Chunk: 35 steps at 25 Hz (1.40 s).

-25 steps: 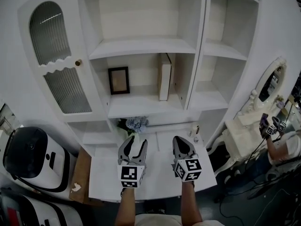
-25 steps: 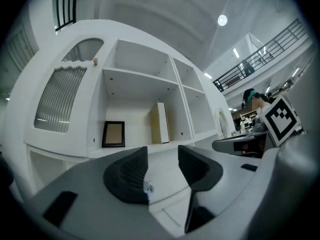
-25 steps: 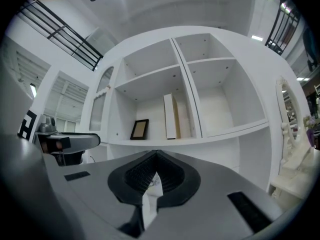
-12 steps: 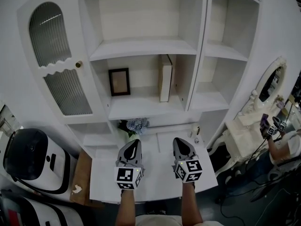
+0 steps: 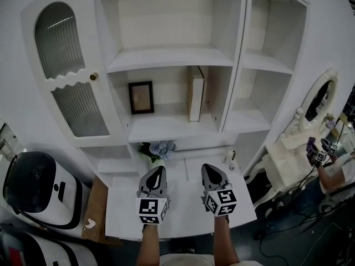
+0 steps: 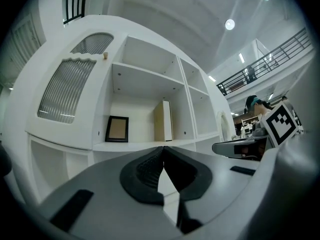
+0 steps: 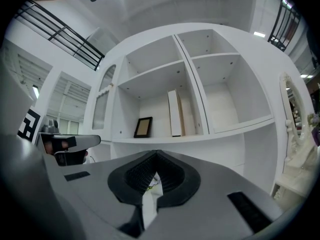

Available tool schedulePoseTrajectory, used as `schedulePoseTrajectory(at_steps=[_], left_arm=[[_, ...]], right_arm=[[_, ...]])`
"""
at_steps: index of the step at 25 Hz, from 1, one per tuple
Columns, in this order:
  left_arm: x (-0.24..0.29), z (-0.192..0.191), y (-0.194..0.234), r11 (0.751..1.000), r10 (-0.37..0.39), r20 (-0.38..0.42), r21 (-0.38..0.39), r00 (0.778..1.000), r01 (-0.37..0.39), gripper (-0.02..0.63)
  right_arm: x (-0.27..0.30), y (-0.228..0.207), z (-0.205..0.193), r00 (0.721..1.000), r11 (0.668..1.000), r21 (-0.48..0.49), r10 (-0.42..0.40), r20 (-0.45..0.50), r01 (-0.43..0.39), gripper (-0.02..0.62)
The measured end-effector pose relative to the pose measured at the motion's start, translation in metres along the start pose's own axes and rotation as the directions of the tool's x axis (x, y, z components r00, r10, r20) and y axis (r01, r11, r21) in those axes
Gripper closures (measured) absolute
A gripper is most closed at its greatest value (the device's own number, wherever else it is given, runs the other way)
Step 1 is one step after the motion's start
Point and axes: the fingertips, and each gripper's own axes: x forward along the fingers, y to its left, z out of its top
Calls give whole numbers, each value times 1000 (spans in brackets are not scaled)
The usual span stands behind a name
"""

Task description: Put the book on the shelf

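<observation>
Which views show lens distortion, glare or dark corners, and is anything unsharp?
Head view: strong fisheye bends the straight edges of the shelf unit; the light is even. Left gripper view: black rounded corners, and a ceiling lamp blooms bright. Right gripper view: same dark corners; the book looks sharp.

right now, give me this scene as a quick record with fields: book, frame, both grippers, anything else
book: upright on the middle shelf, toward the compartment's right side
picture frame: same shelf, left of the book, apart from it
left gripper: shut, empty, above the white table
right gripper: shut, empty, above the table
flowers: below the shelf, beyond the grippers
task: book stands on the shelf, nothing held
</observation>
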Motion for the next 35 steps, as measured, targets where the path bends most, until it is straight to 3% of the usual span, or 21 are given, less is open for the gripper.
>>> schedulePoseTrajectory(at_steps=[24,28,32,35], left_arm=[[10,-3,-3,1000,10,-12,-6,1000,-10,589],[10,-6,-2,1000,20,-18,-11,1000,-21,589],[10,-9,-3,1000,19,-26,-17,999,-19,589],[12,-9,-8,1000,15,-27,-10,1000,-15,589]], right_arm=[[4,-11,-4,999,1000,-17,21,-25,-21,571],[9,-4,-7,999,999,-24,41,-31,-42,571],[15,19,-8,996,989,-123,79,-44,-84,571],[20,27,-11,995,991,-96,87,-40,-90,571]])
